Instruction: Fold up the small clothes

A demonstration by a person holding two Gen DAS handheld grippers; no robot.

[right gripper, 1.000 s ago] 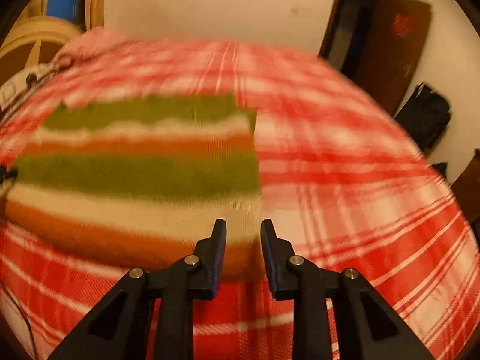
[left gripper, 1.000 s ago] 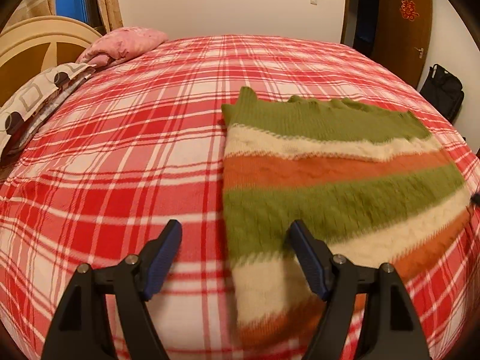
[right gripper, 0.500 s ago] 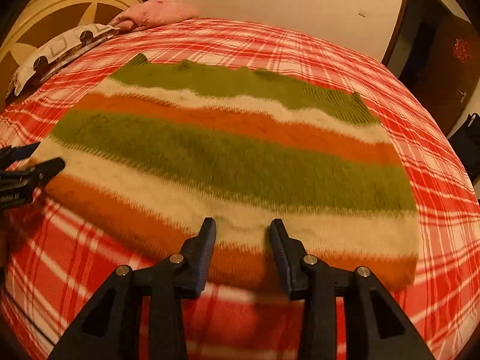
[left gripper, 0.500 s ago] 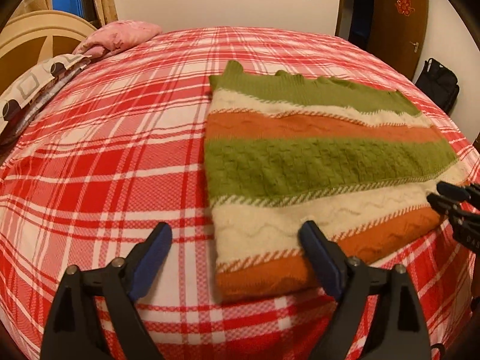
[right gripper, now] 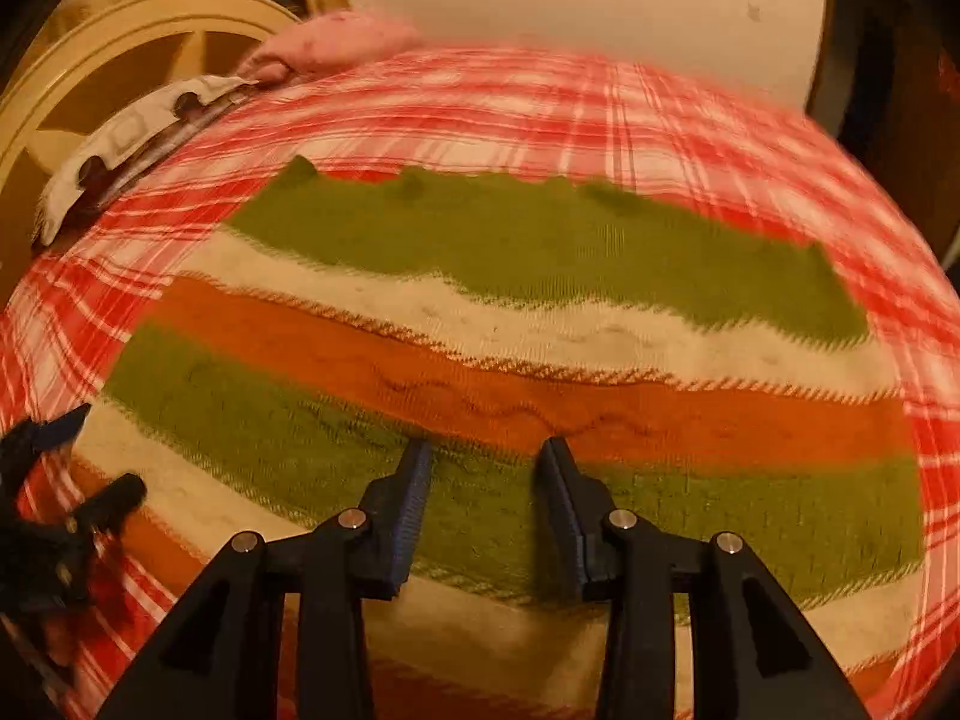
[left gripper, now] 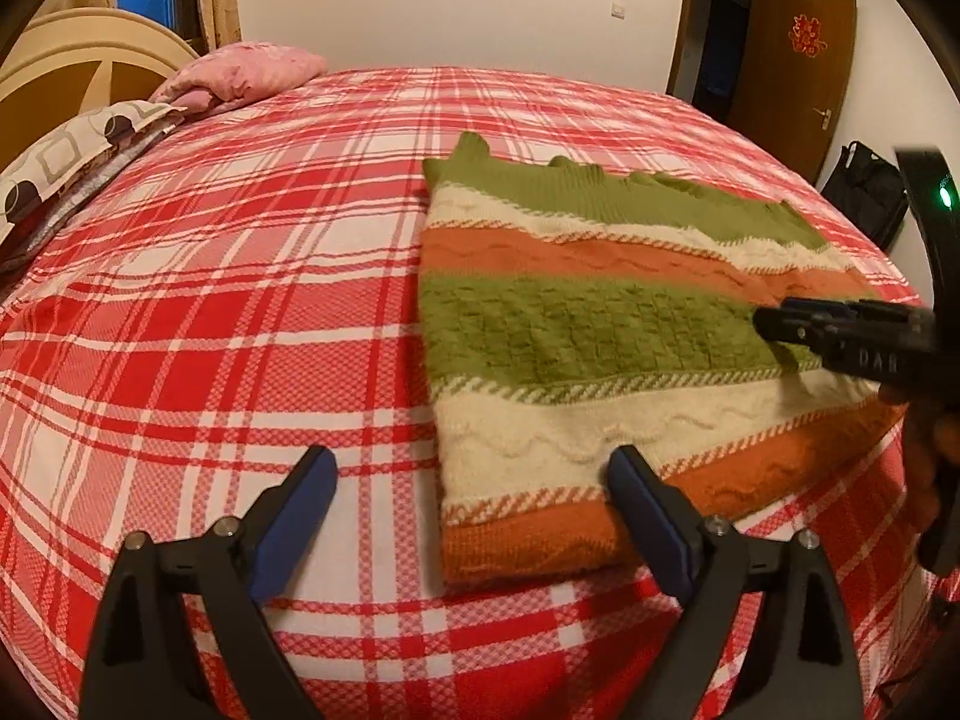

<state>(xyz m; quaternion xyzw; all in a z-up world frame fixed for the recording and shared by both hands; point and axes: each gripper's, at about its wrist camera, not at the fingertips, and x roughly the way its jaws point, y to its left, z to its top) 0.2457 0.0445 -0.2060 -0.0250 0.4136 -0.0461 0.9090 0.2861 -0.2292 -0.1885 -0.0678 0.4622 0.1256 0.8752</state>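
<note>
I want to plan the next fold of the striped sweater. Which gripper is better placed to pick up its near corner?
Probably left. The left gripper is wide open, straddling the sweater's near orange corner on the plaid bed. The right gripper hovers over the sweater's middle stripes, away from any edge.

A fuzzy cable-knit wool sweater [left gripper: 606, 360] is lying on a matt woven plaid bedsheet [left gripper: 240, 312], glossy wooden headboard [left gripper: 66, 78] showing at ten o'clock.
</note>
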